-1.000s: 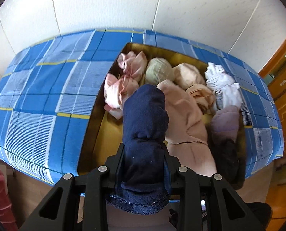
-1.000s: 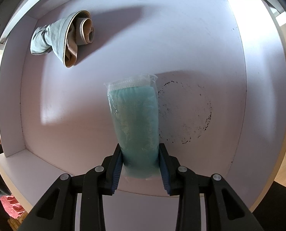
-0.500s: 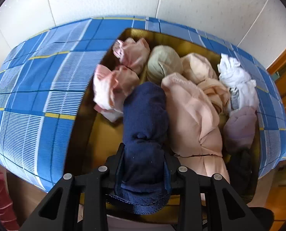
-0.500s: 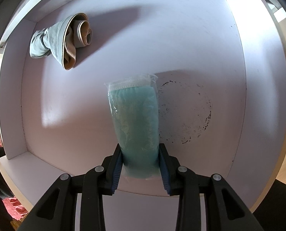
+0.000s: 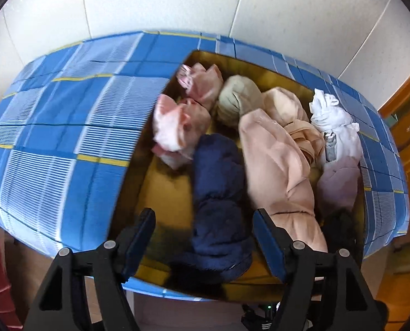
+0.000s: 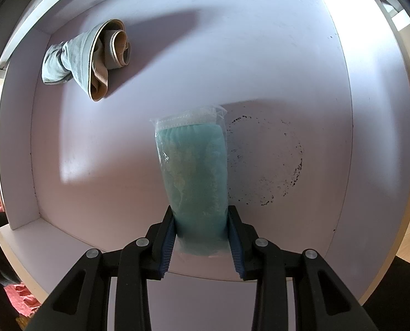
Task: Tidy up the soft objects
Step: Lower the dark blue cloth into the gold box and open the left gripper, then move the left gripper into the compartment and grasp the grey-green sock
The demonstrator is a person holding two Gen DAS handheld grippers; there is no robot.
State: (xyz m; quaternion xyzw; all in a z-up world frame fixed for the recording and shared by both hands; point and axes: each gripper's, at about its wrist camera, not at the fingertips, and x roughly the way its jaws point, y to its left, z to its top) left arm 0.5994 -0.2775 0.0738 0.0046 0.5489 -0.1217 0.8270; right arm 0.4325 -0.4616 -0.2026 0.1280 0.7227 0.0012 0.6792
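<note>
Left gripper (image 5: pixel 205 237): jaws opening, navy roll (image 5: pixel 218 201) loose between them in the box (image 5: pixel 138 179). Right gripper (image 6: pixel 202 237): clamped on teal packet (image 6: pixel 193 171).

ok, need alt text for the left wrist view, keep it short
The left gripper hangs over a plaid-covered storage box, its jaws opening, with a rolled navy garment lying between them, untouched, in the box. Behind it sit other rolled clothes: pink bundles, a long peach roll and a white piece.
</note>
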